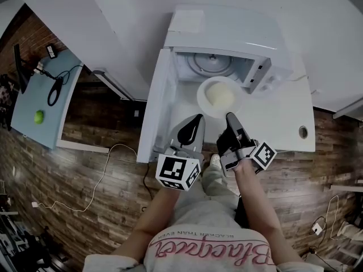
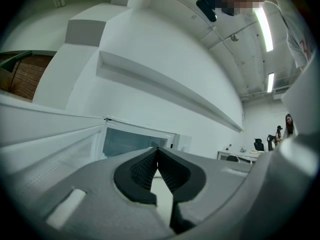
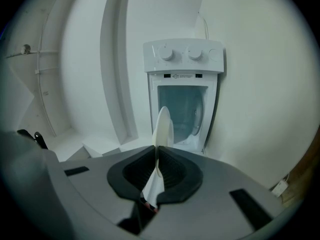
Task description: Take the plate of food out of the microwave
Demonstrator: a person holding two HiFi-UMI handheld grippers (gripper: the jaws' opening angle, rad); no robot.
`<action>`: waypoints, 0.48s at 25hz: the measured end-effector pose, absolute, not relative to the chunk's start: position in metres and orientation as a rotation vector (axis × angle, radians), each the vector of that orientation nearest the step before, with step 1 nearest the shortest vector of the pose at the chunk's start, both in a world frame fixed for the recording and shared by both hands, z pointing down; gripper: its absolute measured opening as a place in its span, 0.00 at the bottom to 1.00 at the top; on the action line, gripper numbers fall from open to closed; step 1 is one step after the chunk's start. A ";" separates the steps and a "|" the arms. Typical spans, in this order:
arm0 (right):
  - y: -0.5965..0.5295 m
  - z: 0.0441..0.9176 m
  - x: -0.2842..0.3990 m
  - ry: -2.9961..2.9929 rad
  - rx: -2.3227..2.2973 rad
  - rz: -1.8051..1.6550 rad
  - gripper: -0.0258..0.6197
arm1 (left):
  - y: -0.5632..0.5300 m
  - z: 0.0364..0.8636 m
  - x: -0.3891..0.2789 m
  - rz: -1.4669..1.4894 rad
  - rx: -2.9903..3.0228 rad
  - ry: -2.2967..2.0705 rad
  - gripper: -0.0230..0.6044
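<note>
Right gripper view: right hand-held gripper clamped on plate rim | left hand-held gripper jaws together

The round white plate of food is at six o'clock of the open white microwave; its door stands at nine.

**Surface rundown – mostly white stuff**

The microwave shell looked like smooth white painted metal or plastic, with a slight sheen. The plate was glossy white, ceramic-looking. The counter was smooth matt white, and the floor was matt, grainy wood plank. The left gripper and right gripper had matt grey plastic shells – with dark ribbed pads, rubbery-looking.
</note>
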State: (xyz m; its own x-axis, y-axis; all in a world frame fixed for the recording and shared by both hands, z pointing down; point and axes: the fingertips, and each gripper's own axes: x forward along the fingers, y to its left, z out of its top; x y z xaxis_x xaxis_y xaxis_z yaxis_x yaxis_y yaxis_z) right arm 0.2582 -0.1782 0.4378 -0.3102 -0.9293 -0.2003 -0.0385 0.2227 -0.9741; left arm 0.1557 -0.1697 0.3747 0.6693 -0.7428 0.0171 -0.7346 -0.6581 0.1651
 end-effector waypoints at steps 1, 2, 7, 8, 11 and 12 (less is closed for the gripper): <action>-0.178 0.435 0.257 1.586 -0.935 -1.223 0.08 | -0.170 0.372 0.155 -0.086 2.724 -1.213 0.05; -0.177 0.433 0.257 1.590 -0.933 -1.219 0.08 | -0.172 0.370 0.154 -0.095 2.725 -1.213 0.05; -0.179 0.421 0.257 1.599 -0.928 -1.205 0.08 | -0.182 0.357 0.154 -0.134 2.727 -1.220 0.05; -0.180 0.419 0.257 1.599 -0.927 -1.204 0.08 | -0.184 0.355 0.154 -0.140 2.727 -1.221 0.05; -0.185 0.413 0.259 1.612 -0.923 -1.196 0.08 | -0.189 0.352 0.156 -0.145 2.731 -1.228 0.05; -0.188 0.411 0.259 1.620 -0.921 -1.194 0.08 | -0.190 0.352 0.157 -0.145 2.732 -1.232 0.05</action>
